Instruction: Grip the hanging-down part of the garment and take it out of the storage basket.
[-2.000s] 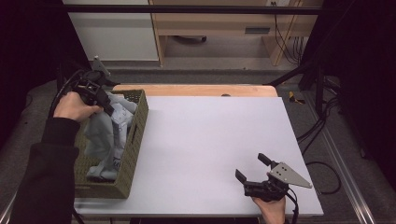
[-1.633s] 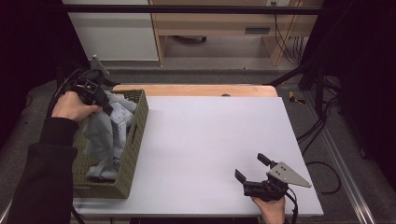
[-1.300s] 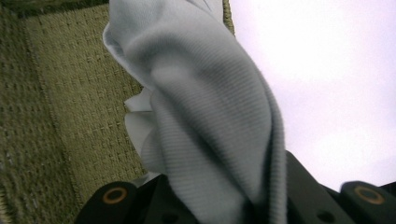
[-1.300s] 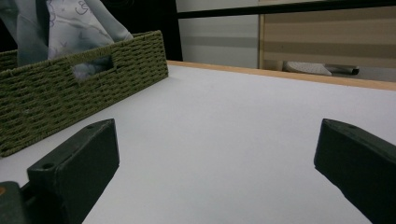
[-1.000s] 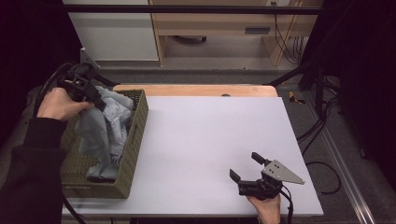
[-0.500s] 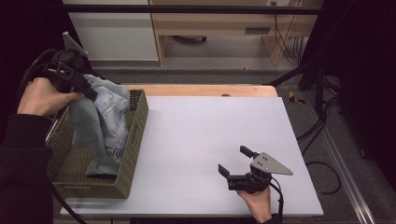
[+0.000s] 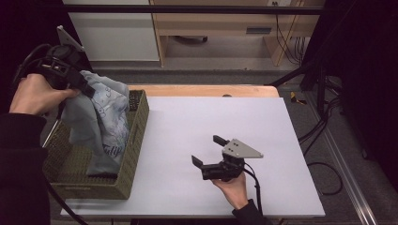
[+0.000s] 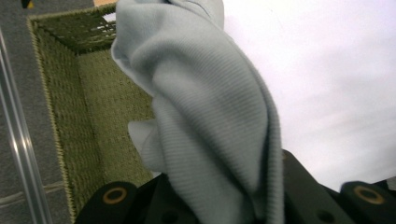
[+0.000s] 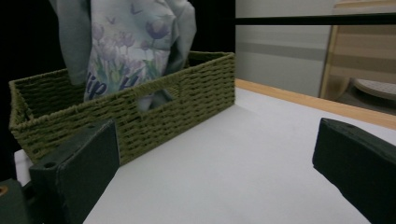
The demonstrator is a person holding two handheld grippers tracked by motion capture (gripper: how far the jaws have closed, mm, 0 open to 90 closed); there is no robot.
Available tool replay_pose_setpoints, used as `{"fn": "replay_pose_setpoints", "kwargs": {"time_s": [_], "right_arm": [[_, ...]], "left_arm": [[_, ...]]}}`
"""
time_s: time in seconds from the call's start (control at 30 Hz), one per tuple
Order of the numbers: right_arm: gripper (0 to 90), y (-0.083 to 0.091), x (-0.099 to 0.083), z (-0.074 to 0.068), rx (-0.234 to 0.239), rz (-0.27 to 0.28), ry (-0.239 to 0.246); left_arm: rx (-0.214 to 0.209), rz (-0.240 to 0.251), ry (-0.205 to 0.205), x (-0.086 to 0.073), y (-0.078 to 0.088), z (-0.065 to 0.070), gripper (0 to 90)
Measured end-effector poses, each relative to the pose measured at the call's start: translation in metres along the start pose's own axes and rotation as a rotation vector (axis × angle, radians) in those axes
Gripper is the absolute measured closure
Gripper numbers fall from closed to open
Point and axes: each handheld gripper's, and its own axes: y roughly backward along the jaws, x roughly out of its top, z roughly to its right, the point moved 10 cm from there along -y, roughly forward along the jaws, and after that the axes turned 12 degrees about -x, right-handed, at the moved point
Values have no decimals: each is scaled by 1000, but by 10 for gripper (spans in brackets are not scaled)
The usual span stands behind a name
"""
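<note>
Above the basket, shirt half out

Left claw [image 7: 80, 86] is clamped on a pale grey printed shirt [image 7: 104, 123], lifted so its hem hangs below me, inside the woven basket [image 7: 135, 140]. Right claw [image 7: 208, 151] hovers off to the side over the white table [image 7: 197, 122], jaws apart, empty. Guessing it's about halfway: shirt's grabbed, not cleared or laid out.

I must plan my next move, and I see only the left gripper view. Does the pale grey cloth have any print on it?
Observer: Yes, the pale grey cloth carries purple tulips and lettering, seen in the right gripper view.
Operator: Where is the other gripper?
Observer: The right gripper is over the white table, jaws apart, holding nothing.
Operator: Is the cloth out of the basket?
Observer: No, its lower end hangs inside the green woven basket.
</note>
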Motion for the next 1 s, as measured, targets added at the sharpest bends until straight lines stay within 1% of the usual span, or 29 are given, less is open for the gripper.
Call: {"fn": "replay_pose_setpoints", "kwargs": {"time_s": [0.13, 0.2, 0.23, 0.33, 0.4, 0.43, 0.47, 0.5, 0.53, 0.57, 0.63, 0.67, 0.7, 0.73, 0.77, 0.9, 0.93, 1.0], "right_arm": [[13, -18, 8, -19, 35, -4, 16], [14, -26, 13, -27, 46, -8, 14], [15, -30, 14, -30, 55, -13, 22], [19, -41, 20, -40, 75, -12, 27], [21, -48, 22, -47, 89, -17, 23], [22, -55, 25, -52, 95, -15, 31], [22, -55, 25, -52, 95, -15, 31], [23, -59, 27, -55, 95, -15, 28], [24, -65, 30, -61, 108, -11, 33], [24, -65, 30, -61, 108, -11, 33], [27, -74, 35, -71, 117, -9, 38], [27, -74, 35, -71, 117, -9, 38], [31, -80, 37, -77, 122, -12, 44], [31, -83, 38, -80, 124, -13, 43], [31, -83, 38, -80, 124, -13, 43], [34, -93, 44, -93, 140, -16, 54], [36, -95, 45, -95, 143, -8, 59], [37, -101, 47, -101, 155, -16, 50]], "left_arm": [[2, 8, 0, 0, 4, -1, 813], [4, 9, -3, -1, 5, -1, 813], [2, 10, -4, 0, 6, 0, 813], [0, 14, -3, 0, 9, 0, 813], [3, 14, -10, 0, 10, 2, 813], [2, 15, -13, 0, 11, 3, 813], [4, 16, -16, 0, 12, 4, 813], [2, 17, -18, 1, 13, 5, 813], [2, 17, -20, 1, 13, 6, 813], [2, 19, -23, 1, 14, 7, 813], [1, 20, -28, 2, 16, 9, 813], [1, 21, -31, 2, 16, 10, 813], [-1, 22, -33, 2, 17, 10, 813], [-2, 20, -33, 2, 17, 11, 813], [-1, 21, -36, 3, 17, 11, 813], [0, 18, -37, 3, 15, 11, 813], [-3, 19, -36, 3, 15, 11, 813], [-3, 19, -35, 4, 14, 11, 813]]}}
